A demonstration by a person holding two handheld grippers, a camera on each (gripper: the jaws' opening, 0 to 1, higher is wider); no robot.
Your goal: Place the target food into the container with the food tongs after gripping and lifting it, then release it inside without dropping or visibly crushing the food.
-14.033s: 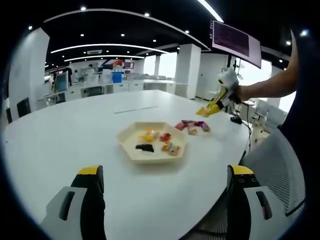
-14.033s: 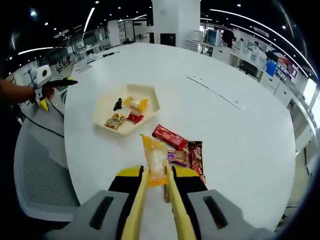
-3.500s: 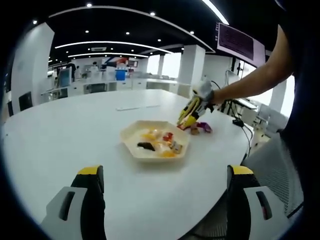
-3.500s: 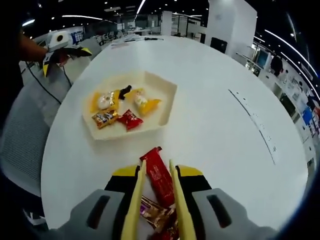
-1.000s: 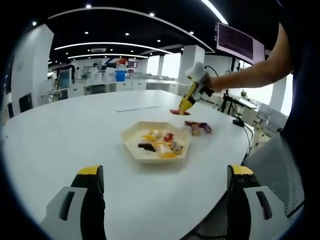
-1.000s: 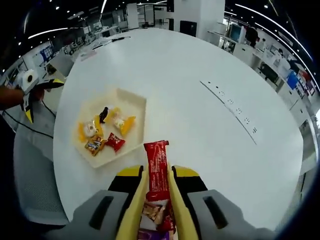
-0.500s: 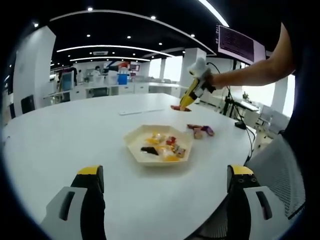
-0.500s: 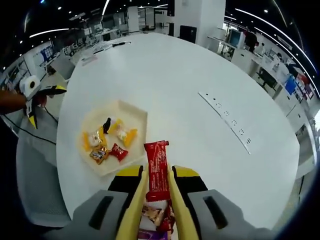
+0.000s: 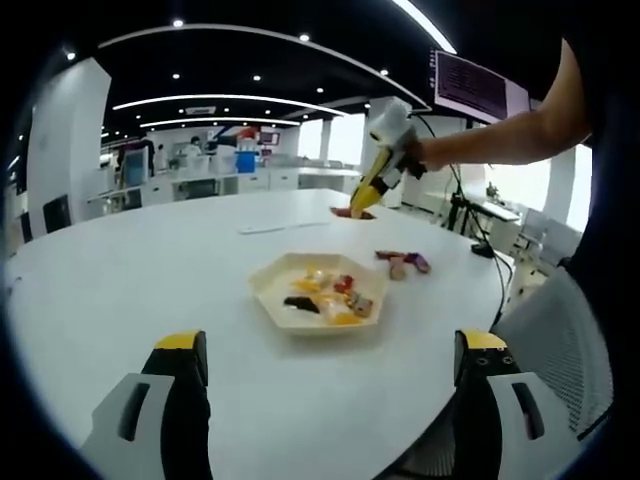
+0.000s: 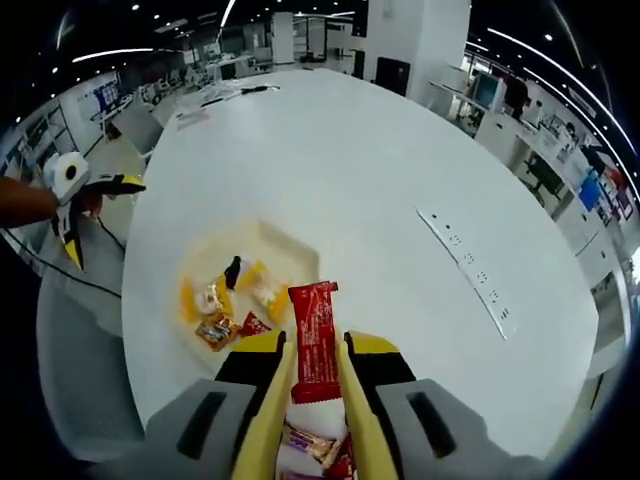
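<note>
The right claw [image 10: 315,375] pinches a long red snack packet [image 10: 313,340] high above the round white table [image 10: 400,200]. The left claw [image 9: 325,390] is spread wide, near the cream six-sided tray [image 9: 270,290].

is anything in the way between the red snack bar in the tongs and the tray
Nothing visible blocks it. The right hand-held gripper holds the red snack bar in the air near the tray. The tray already holds several wrapped snacks, but part of its floor looks bare.

One hexagonal tray [image 9: 268,296] on the tabletop [image 9: 120,290], one red snack bar [image 10: 313,340] aloft — several small wrapped snacks [image 9: 325,297] in the tray, too clustered to count exactly.
</note>
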